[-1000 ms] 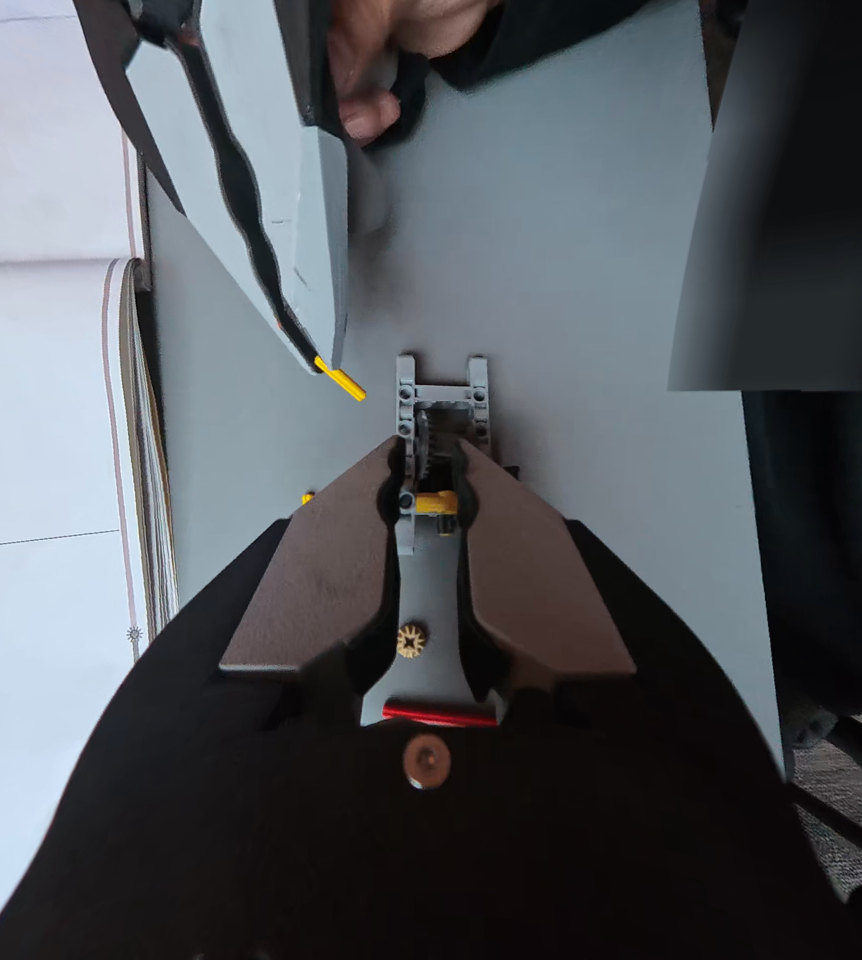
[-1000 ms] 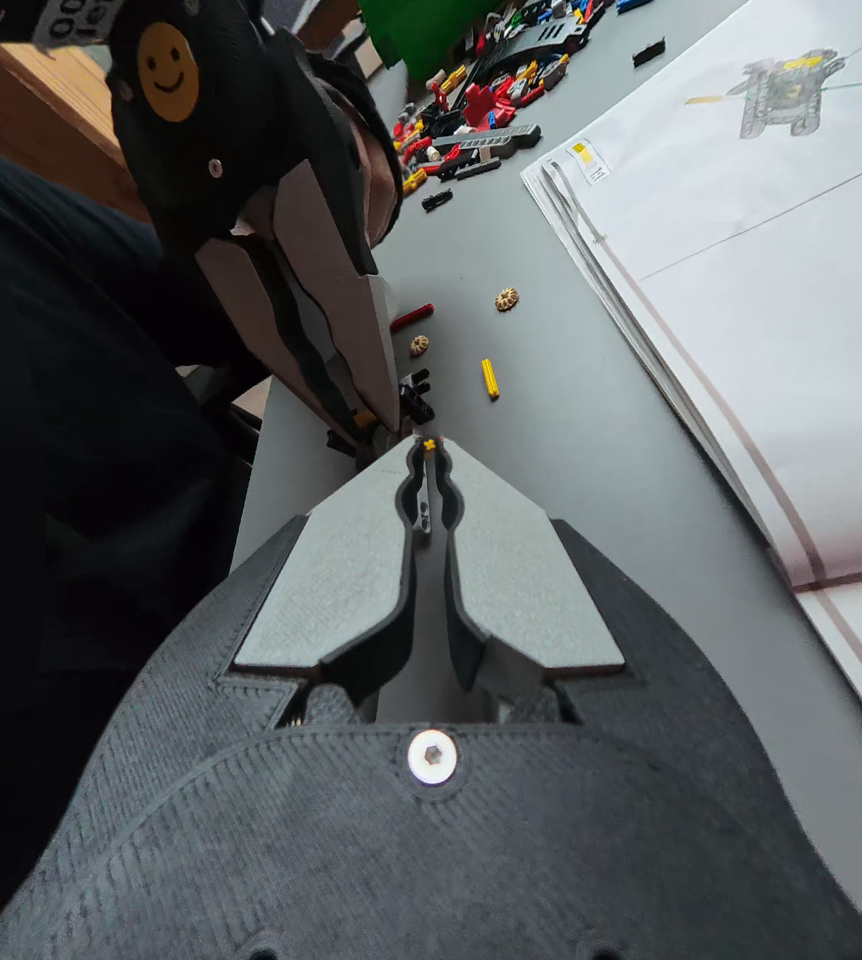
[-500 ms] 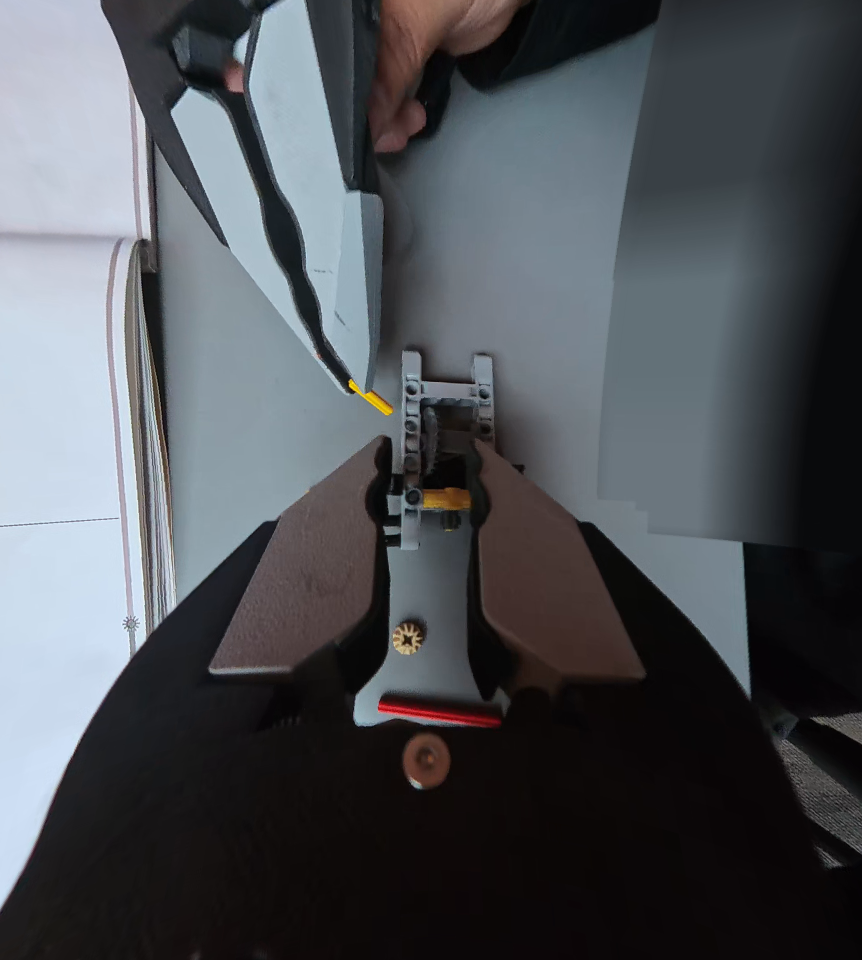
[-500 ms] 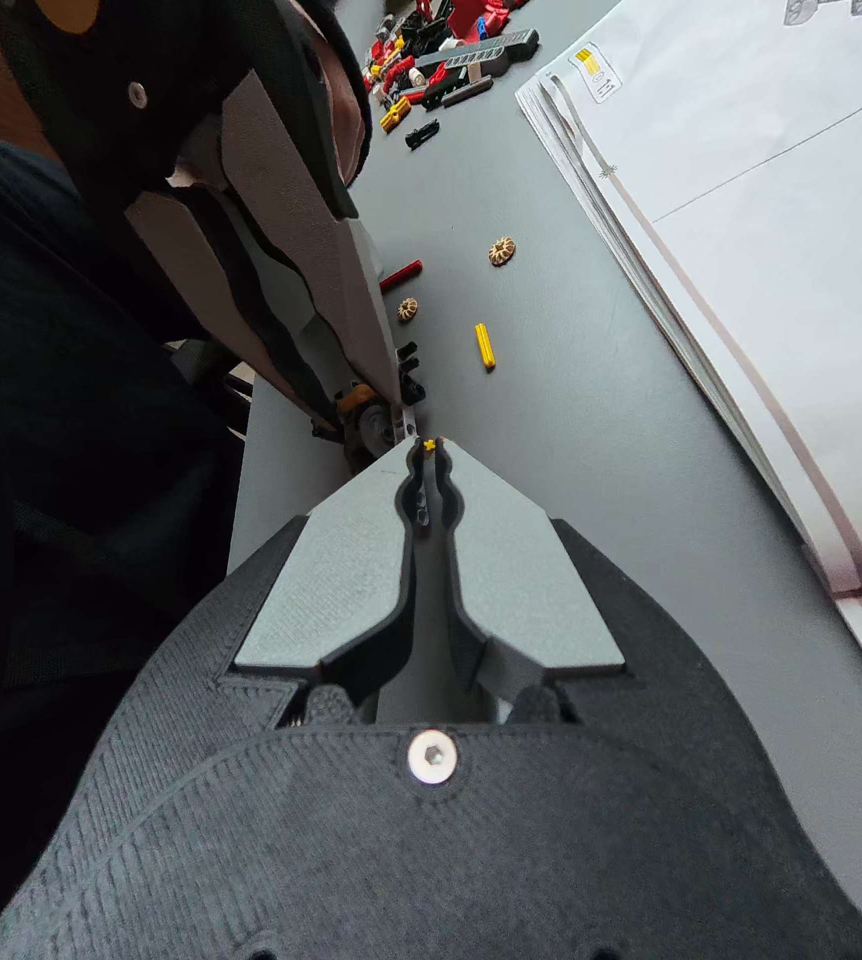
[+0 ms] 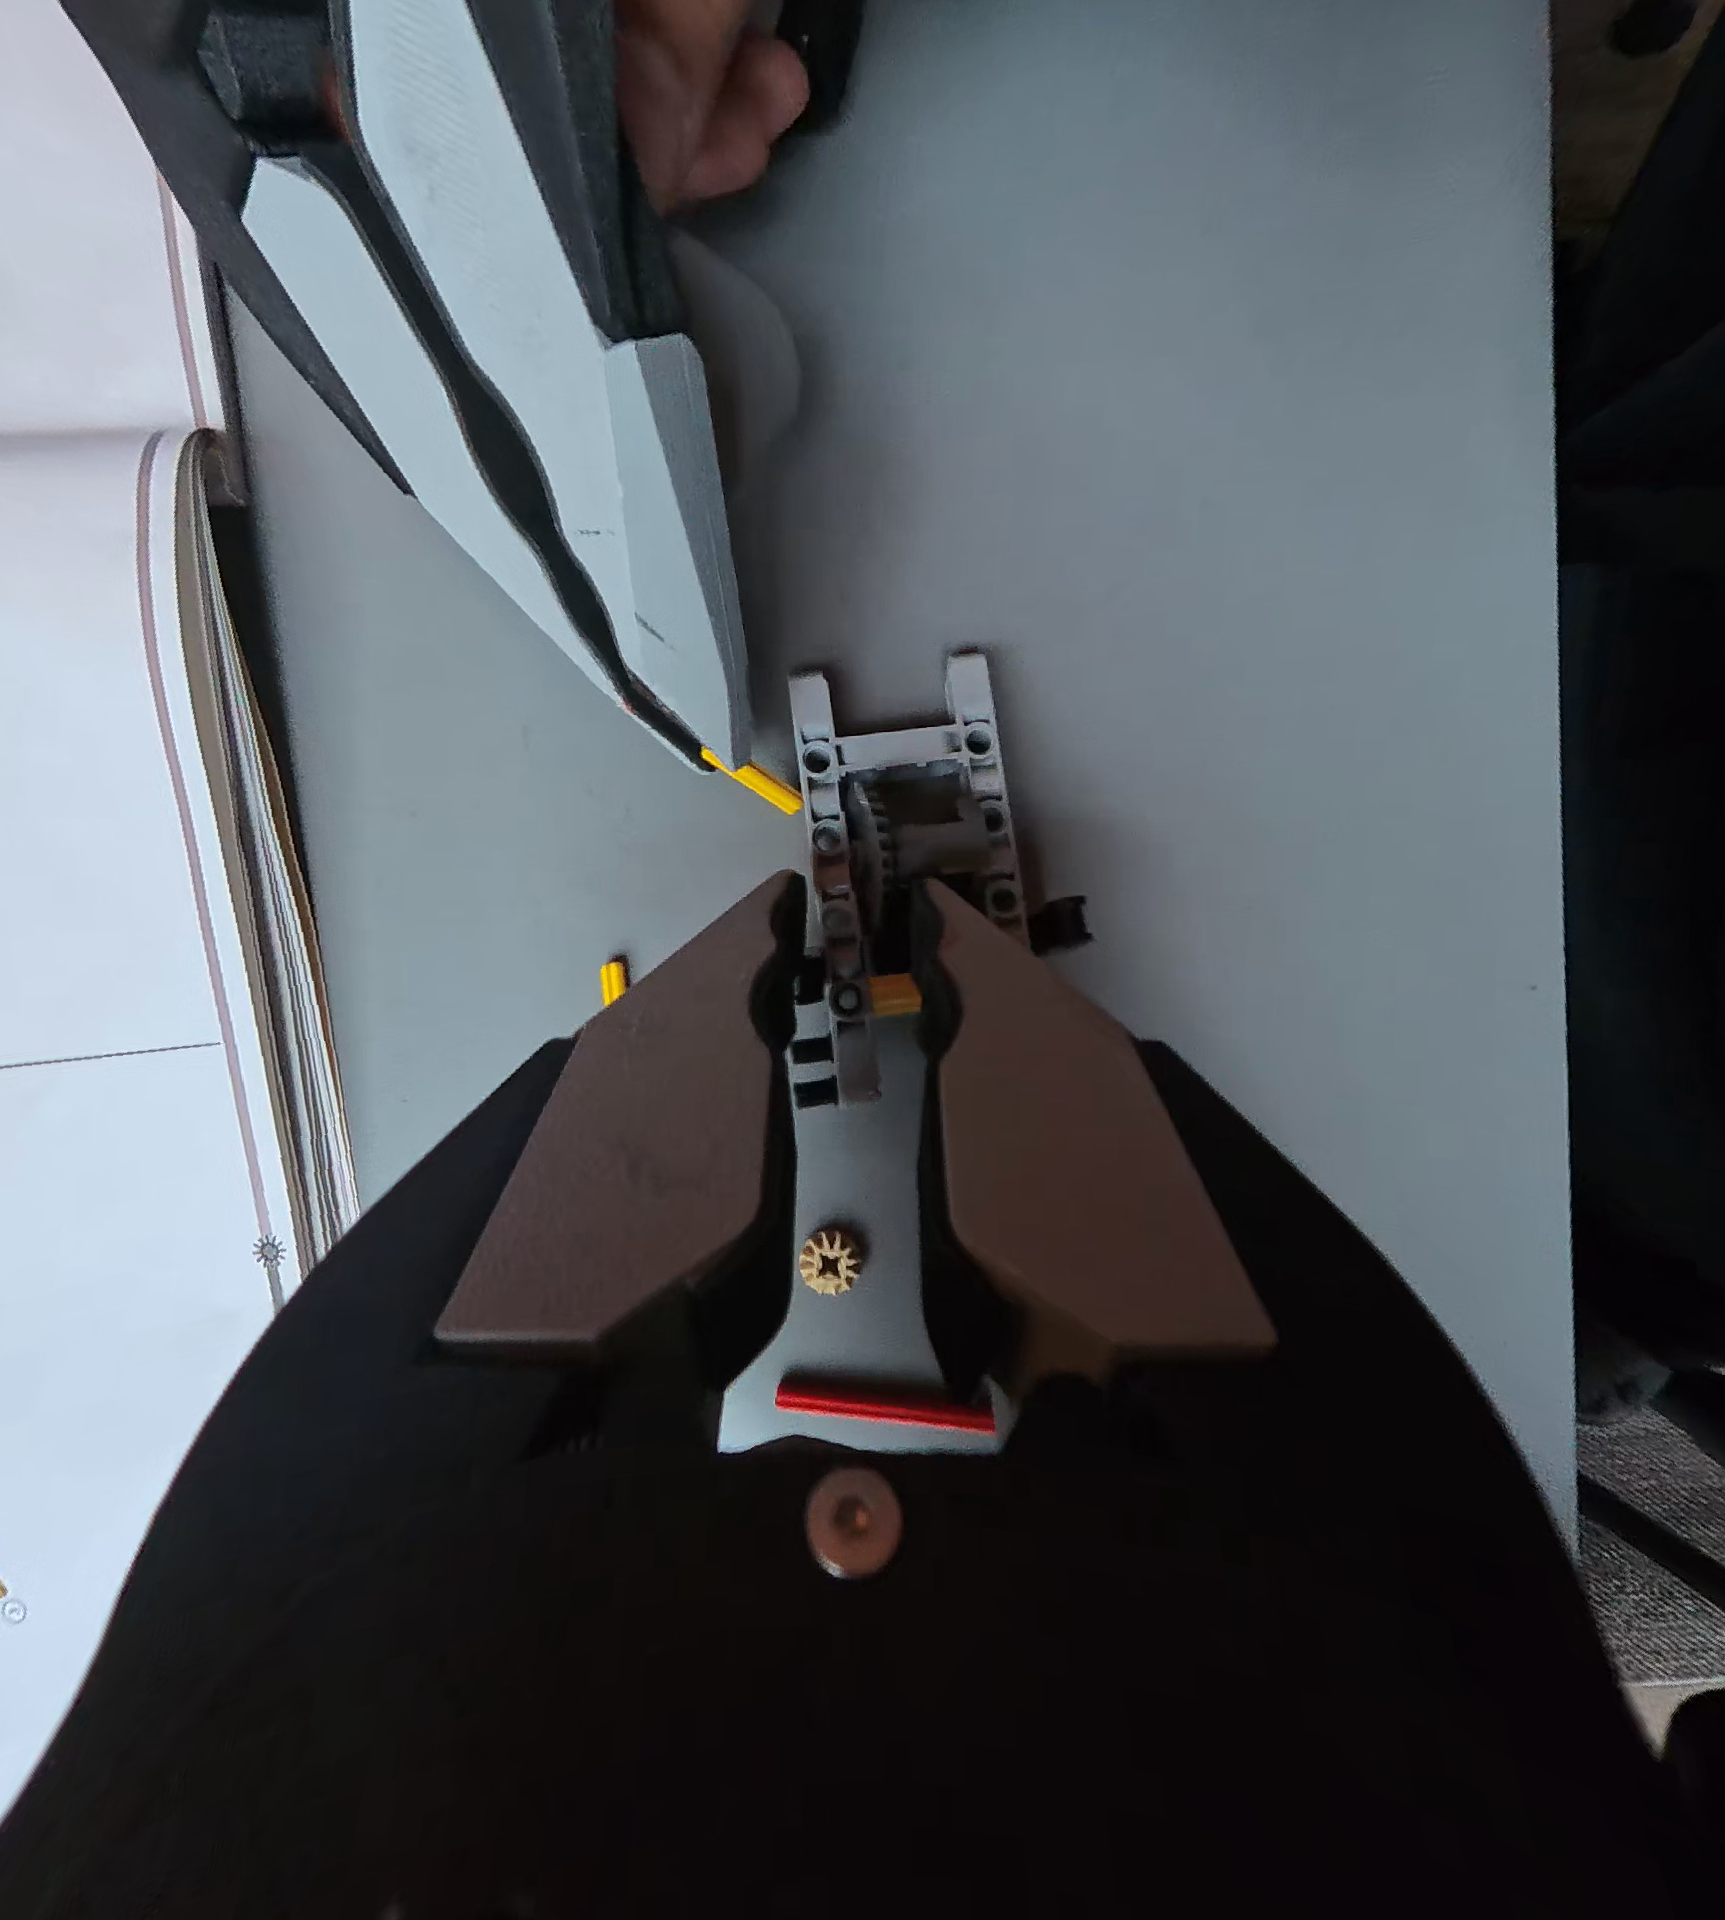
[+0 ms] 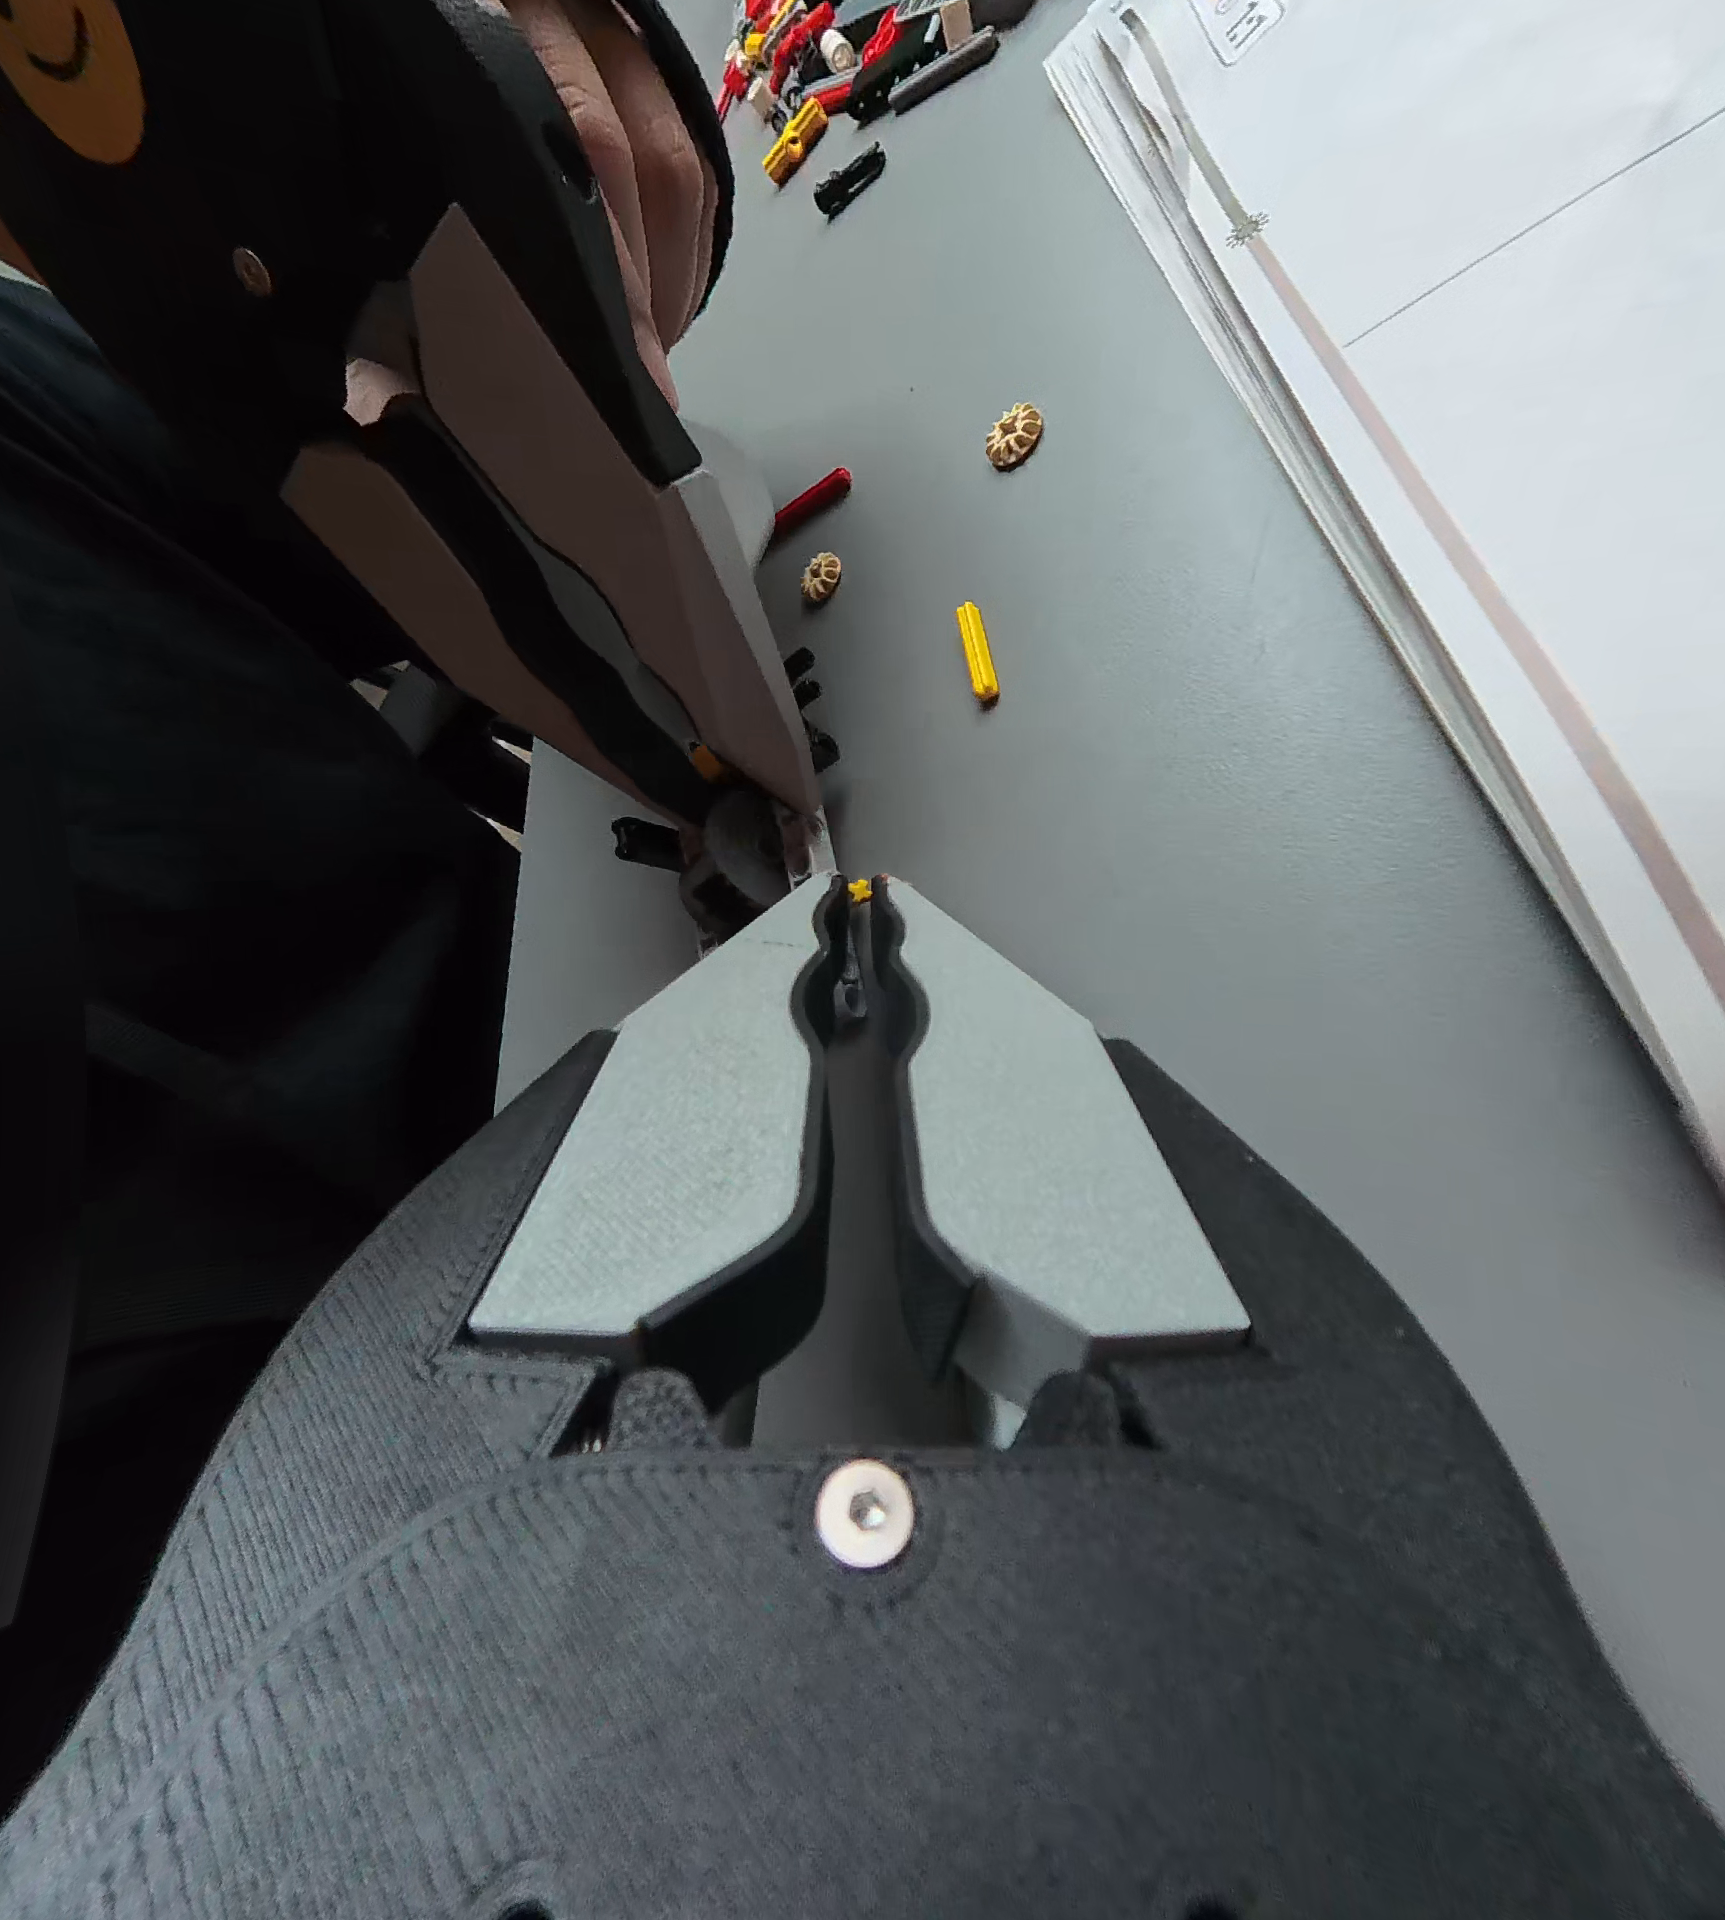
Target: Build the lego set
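1. The grey frame assembly [image 5: 899, 831], on the bench [image 5: 1201, 468], is light and rigid; left gripper [image 5: 858, 914] clamps its near beams.
2. Right gripper [image 5: 723, 764], nearly closed, pinches a slippery yellow axle [image 5: 764, 784] just left of the frame; grip the axle's tail.

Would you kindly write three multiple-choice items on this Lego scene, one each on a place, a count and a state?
1. Where does the red axle lie?
A. on the open manual
B. on the table between the left gripper's fingers
C. inside the grey frame

2. How many tan gears show in the right wrist view?
A. one
B. two
C. four

3. What is the right gripper doing?
A. pinching a yellow axle
B. standing wide open
C. holding a tan gear

Answers: 1 B, it lies on the grey table near the finger bases. 2 B, one tan gear lies farther off, the other nearer. 3 A, the yellow axle protrudes from its closed tips.
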